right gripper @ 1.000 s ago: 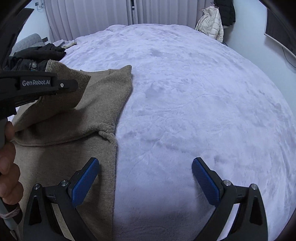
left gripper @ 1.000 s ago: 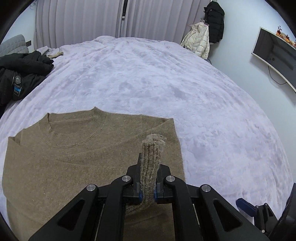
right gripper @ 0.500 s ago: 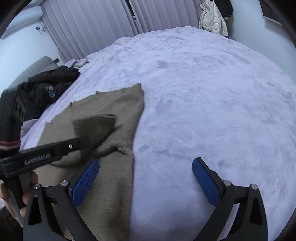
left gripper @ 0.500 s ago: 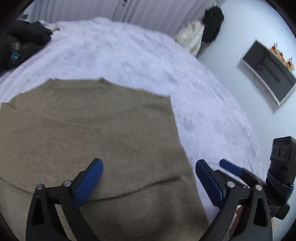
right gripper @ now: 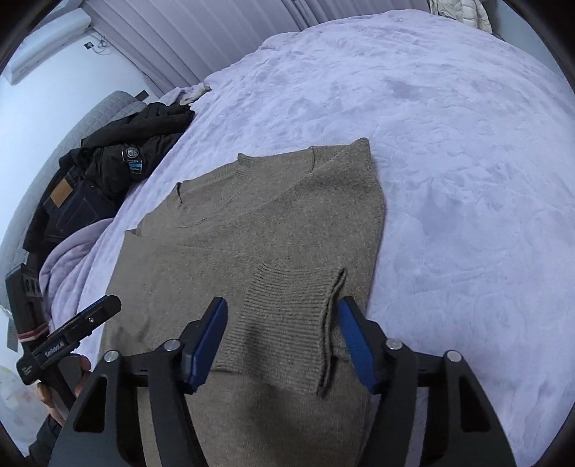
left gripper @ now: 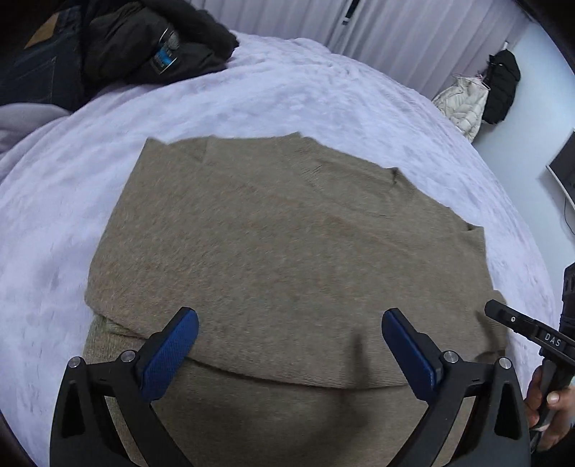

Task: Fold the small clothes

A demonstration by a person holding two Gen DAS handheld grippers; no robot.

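- Pale lilac plush bedding (right gripper: 449, 151) covers a wide bed, with ribbed curtains (left gripper: 413, 32) behind it and a cream puffer coat (left gripper: 463, 104) hanging in the far corner beside a black one.
- At the head of the bed lies a heap of dark clothes (right gripper: 118, 161): a black jacket and a pair of jeans with a tan patch.
- A tan knit sweater (left gripper: 287, 233) lies flat on the bedding, neckline toward the far end, its sleeves turned in over the body.
- One ribbed cuff (right gripper: 291, 316) lies on top of the sweater near its right edge, its free edge curling up slightly.
- Right gripper (right gripper: 284, 341) hangs low over that cuff; its jaws have just been closing and now stand part way in, with the cuff between the blue pads. I cannot tell that the pads press the knit yet.
- Left gripper (left gripper: 287, 345) hovers above the lower half of the sweater, jaws spread wide, with nothing gripped.
- A hand (left gripper: 550, 402) shows at the right edge of the left view, wrapped around the other tool's handle.
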